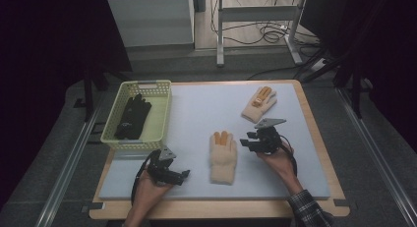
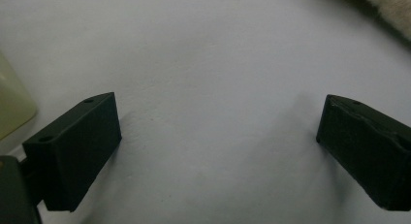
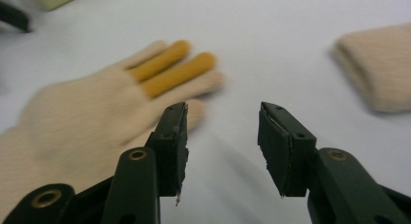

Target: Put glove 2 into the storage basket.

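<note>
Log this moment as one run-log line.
right gripper: open, beside near cream glove | left gripper: open, empty | black gloves: in basket

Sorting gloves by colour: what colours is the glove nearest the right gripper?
The near glove is cream with two orange fingers; the right gripper view shows it best.

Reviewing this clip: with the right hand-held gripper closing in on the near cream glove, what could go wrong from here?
1. The right hand-held gripper stands open beside the near cream glove, not over it; closing now could miss, or pinch only a fingertip.
2. A loose hold might let the glove sag and drag across the mat on the way to the basket.
</note>
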Available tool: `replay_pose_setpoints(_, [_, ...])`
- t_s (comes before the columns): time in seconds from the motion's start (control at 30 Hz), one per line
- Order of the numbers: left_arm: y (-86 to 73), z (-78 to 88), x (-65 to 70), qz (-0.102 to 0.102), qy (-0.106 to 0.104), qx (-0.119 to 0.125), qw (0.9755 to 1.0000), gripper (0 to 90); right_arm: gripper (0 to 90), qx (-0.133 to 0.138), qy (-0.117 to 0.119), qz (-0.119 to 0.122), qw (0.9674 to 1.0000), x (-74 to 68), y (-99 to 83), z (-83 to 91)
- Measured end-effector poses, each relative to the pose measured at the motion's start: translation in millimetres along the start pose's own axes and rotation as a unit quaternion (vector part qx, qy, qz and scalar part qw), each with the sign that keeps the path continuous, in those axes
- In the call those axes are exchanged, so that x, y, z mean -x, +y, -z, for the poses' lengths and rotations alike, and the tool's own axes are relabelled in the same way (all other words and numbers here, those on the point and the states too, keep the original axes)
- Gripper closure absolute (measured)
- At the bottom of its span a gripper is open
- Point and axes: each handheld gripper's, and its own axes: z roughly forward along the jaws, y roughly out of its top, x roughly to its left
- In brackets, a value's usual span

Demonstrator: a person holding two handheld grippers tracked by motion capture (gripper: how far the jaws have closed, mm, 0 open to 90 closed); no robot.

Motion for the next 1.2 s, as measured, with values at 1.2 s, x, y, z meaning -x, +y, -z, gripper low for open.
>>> replay_pose_setpoints(1.2, [0.0, 0.1, -0.1, -0.001, 0.000, 0.000, 1.0000, 2.3, 43.8, -0.006, -0.168, -0.044, 0.9848, 122.7, 47.7, -63.9])
